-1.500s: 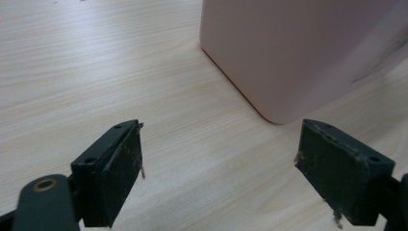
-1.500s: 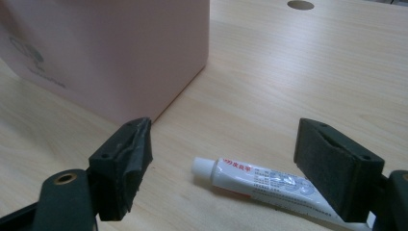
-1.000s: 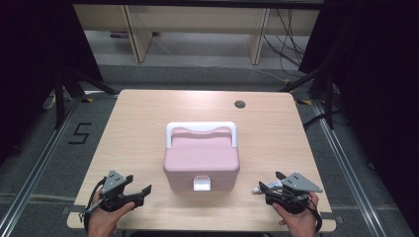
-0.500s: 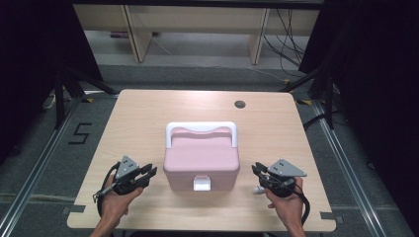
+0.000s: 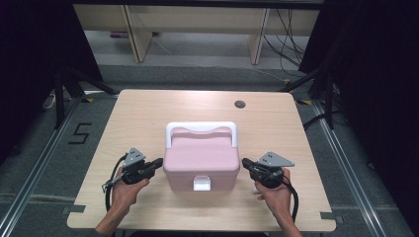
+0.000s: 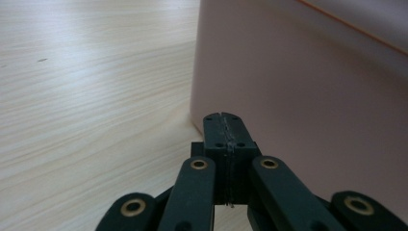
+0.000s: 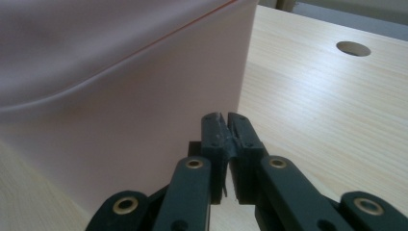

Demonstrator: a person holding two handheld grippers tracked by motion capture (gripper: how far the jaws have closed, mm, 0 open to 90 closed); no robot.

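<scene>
A pink plastic box [image 5: 200, 158] with a white handle [image 5: 200, 127] and a white front latch [image 5: 202, 183] stands shut in the middle of the wooden table [image 5: 148, 113]. My left gripper [image 5: 159, 163] points at the box's left side, its tips just short of the wall. My right gripper [image 5: 244, 164] points at the right side in the same way. Both pairs of jaws have just been closing and now stand shut with nothing between them. In the left gripper view the shut tips [image 6: 224, 118] sit close to the pink wall [image 6: 298, 96]. The right gripper view has its tips [image 7: 226, 118] beside the box corner [image 7: 120, 110].
A round cable hole [image 5: 240, 104] lies in the table behind the box, and it is also in the right gripper view as a hole [image 7: 353, 48]. Dark curtains and stands flank the table. Shelving legs and cables are on the floor beyond.
Both hands have moved inward from the table's front corners toward the box's two sides. Both pairs of jaws have gone from open to shut.
</scene>
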